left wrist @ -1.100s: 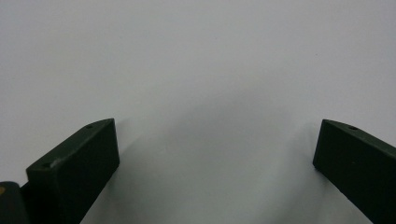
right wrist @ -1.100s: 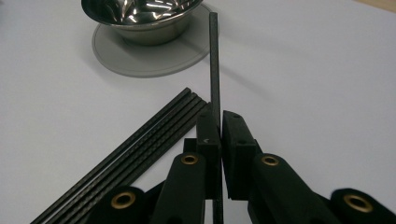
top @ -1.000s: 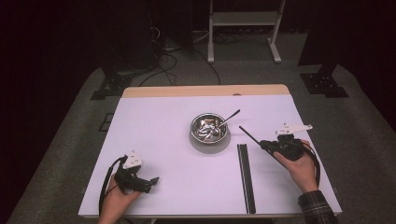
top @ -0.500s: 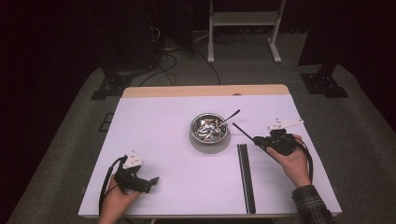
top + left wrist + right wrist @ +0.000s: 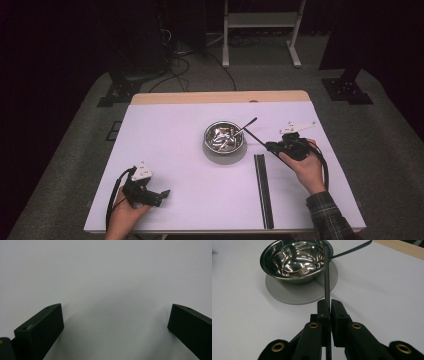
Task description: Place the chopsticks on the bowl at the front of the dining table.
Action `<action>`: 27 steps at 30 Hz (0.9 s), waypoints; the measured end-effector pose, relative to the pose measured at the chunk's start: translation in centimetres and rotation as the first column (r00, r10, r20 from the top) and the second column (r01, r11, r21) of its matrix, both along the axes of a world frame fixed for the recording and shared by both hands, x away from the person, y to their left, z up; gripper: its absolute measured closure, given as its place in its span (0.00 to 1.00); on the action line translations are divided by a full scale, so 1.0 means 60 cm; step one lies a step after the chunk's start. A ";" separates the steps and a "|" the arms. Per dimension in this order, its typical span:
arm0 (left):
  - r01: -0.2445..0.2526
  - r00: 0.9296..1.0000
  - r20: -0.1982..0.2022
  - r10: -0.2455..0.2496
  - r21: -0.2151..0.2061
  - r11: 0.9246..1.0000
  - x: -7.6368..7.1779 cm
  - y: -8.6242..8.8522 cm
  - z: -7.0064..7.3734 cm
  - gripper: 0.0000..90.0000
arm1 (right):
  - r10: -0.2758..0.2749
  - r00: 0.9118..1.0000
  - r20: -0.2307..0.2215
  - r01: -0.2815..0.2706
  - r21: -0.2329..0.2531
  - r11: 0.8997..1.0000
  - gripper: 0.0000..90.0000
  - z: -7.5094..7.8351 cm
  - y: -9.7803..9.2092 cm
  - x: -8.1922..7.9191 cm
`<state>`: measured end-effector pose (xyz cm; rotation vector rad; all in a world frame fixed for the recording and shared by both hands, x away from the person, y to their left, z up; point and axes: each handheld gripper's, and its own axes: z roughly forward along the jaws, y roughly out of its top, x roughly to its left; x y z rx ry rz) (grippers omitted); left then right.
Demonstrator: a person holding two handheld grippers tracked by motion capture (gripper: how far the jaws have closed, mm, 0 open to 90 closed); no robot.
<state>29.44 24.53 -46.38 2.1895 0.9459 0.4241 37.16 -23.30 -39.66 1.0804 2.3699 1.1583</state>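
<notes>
The table [image 5: 180, 150] is covered in white, with a bare wooden strip along its far edge. I find no marks on the cover in the left claw view.

A steel bowl [image 5: 224, 137] stands near the middle of the table on a round grey mat [image 5: 224, 154] that shows past its rim on the near side. In the right claw view a spoon [image 5: 299, 267] lies inside the bowl, its dark handle leaning over the far rim and out to the right.

A long black strip [image 5: 263, 190] lies flat on the table to the right of the bowl, running toward my edge, well apart from my left claw.

My right claw [image 5: 274, 146] is just right of the bowl, pointing toward it. Its jaws are closed tight on a thin black rod [image 5: 326, 272], which I hold near its lower end. The rod runs forward and up from the jaws, and its far tip reaches over the bowl's rim.

My left claw [image 5: 162, 194] rests low at the near left of the table. Its jaws stand wide apart with nothing between them.
</notes>
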 end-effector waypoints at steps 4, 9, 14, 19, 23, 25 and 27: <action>0.000 1.000 0.000 0.000 0.000 1.000 0.000 0.000 0.000 0.00 | 0.005 1.000 -0.002 -0.005 -0.003 1.000 0.95 0.000 0.008 0.006; 0.000 1.000 0.000 0.000 0.000 1.000 0.000 0.000 0.000 0.00 | 0.006 1.000 -0.007 -0.006 -0.004 1.000 0.95 0.000 0.015 0.014; 0.000 1.000 0.000 0.000 0.000 1.000 0.000 0.000 0.000 0.00 | 0.010 1.000 -0.010 -0.010 0.001 1.000 0.95 0.001 0.022 0.024; 0.000 1.000 0.000 0.000 0.001 1.000 0.000 0.000 0.000 0.00 | 0.014 1.000 -0.008 -0.014 0.000 1.000 0.95 0.007 0.033 0.033; 0.001 1.000 0.002 -0.001 0.002 1.000 0.000 0.000 0.000 0.00 | 0.022 1.000 -0.003 -0.022 -0.011 1.000 0.95 0.012 0.042 0.041; -0.001 1.000 0.001 0.001 0.000 1.000 0.000 0.000 0.000 0.00 | 0.024 1.000 -0.006 -0.024 -0.010 1.000 0.95 0.013 0.047 0.046; -0.001 1.000 0.001 0.001 0.000 1.000 0.000 0.000 0.000 0.00 | 0.026 1.000 -0.003 -0.026 -0.011 1.000 0.95 0.013 0.051 0.049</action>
